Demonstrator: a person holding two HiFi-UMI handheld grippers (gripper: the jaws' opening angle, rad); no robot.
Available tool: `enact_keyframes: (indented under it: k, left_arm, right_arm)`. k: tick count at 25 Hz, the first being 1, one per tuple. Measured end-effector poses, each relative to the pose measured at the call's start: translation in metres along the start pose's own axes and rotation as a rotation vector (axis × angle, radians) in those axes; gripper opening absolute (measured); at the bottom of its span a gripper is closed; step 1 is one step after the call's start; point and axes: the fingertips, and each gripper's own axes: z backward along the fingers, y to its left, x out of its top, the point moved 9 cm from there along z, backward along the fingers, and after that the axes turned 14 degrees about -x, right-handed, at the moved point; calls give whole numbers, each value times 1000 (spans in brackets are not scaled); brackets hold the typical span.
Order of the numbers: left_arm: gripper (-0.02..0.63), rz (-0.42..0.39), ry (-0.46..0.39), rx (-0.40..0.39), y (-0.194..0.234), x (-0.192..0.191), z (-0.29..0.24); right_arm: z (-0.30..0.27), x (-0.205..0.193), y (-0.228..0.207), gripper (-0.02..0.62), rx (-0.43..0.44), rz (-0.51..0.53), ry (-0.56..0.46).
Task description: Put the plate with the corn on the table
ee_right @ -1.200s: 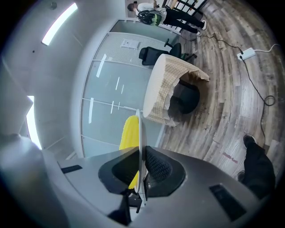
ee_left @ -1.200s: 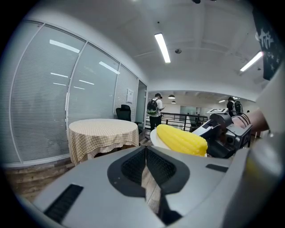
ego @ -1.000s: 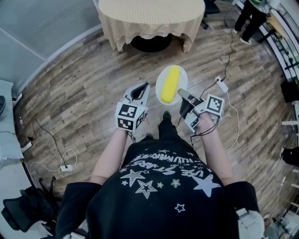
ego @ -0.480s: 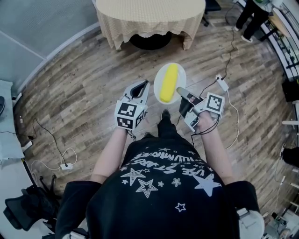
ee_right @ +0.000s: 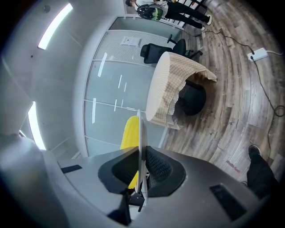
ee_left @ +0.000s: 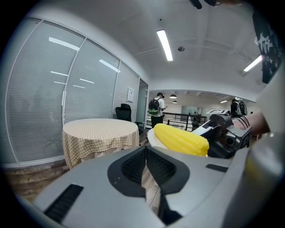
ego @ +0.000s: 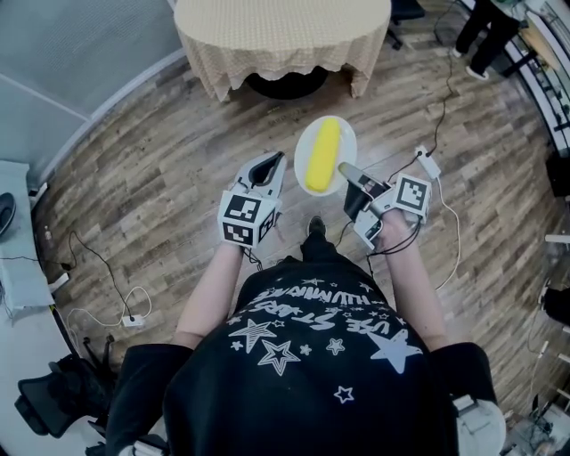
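Head view: we hold both forearms (ego: pixel 212 289) forward. Our right claw (ego: pixel 346 172) pinches the rim of the plate (ego: pixel 346 141) carrying the corn (ego: pixel 322 156). Our left claw (ego: pixel 270 167) is clenched, empty.

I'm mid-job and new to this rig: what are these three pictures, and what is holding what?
There is no robot arm: a person holds a two-jaw gripper in each hand. The head view looks down from the person's head; each gripper view looks along that gripper's jaws. The right gripper is shut on the rim of a white plate carrying a corn cob, above the wooden floor. The left gripper is shut on nothing. The round table with its checked cloth stands ahead; the plate is not yet on it.
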Motion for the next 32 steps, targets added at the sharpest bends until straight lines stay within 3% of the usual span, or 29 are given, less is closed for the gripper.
enact_keyframes:
  k: [13,18,32]
  left_arm:
    - [11,-31,18,34,18,35,-84]
    - [11,4,-7,94,26,39,-100]
    - [11,22,-1,116,56,44,-129]
  right_arm:
    - [-13,101,-20,40,29,38,18]
    - [-14,127,-31,40,27,47,35]
    - [-47,155,-39,40,23,29,60]
